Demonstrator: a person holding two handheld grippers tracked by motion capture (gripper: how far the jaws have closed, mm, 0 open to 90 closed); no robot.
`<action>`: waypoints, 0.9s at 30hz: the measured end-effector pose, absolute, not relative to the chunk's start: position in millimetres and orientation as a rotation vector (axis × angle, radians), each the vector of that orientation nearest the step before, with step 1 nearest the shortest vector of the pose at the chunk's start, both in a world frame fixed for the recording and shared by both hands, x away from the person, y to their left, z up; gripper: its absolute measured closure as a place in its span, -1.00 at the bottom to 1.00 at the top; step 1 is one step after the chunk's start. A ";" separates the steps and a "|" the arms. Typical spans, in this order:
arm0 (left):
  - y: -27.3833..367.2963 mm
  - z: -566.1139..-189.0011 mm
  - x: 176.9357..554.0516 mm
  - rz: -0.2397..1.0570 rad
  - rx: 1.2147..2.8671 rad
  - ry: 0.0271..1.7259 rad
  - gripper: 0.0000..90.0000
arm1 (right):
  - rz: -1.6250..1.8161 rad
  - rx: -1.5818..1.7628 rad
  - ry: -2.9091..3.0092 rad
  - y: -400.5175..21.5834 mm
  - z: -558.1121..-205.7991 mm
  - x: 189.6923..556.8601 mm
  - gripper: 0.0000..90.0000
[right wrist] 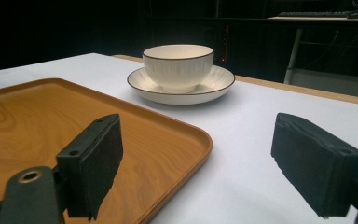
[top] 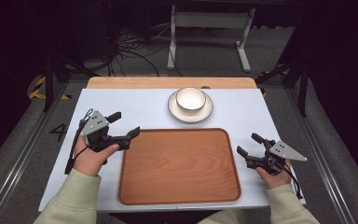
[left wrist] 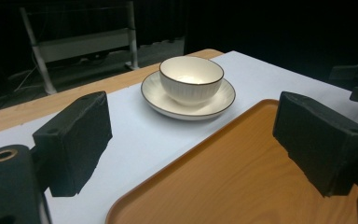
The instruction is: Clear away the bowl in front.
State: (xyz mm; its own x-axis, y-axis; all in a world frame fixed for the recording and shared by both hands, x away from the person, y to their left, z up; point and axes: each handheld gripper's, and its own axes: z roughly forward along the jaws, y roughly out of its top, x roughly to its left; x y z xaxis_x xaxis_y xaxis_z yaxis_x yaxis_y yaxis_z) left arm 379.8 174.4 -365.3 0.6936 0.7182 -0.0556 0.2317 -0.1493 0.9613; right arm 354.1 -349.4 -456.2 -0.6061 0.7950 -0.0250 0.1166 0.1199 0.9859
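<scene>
A: Where does the white bowl sit?

B: It stands upright on a white saucer with a dark rim, at the twelve o'clock end of the white table top, just beyond the far edge of the wooden tray. Bowl and tray are near but apart.

A: And the grippers?

B: The left gripper hovers at about nine o'clock of the tray, one jaw over its near-left corner, jaws spread wide with nothing between them. The right gripper is at three o'clock, just off the tray's right edge, jaws also wide apart and empty.

A: Anything between them and the bowl?

B: Only bare table and the tray's rim. Beyond the white top, a strip of wooden board shows, then a grey floor with a white metal stand and loose black cables.
</scene>
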 end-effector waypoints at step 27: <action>108.1 -346.6 445.1 0.404 1.764 0.710 -0.69 | 1.523 0.877 1.821 -348.6 -456.3 352.6 -0.63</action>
State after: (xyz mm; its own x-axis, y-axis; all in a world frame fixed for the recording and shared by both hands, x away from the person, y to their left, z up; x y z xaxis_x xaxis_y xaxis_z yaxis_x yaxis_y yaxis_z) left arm 445.1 108.1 -346.6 0.7593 0.6455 -0.0830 0.2586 -0.1822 0.9486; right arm 352.6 -348.6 -456.3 -0.6003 0.7991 -0.0335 0.1083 0.1227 0.9865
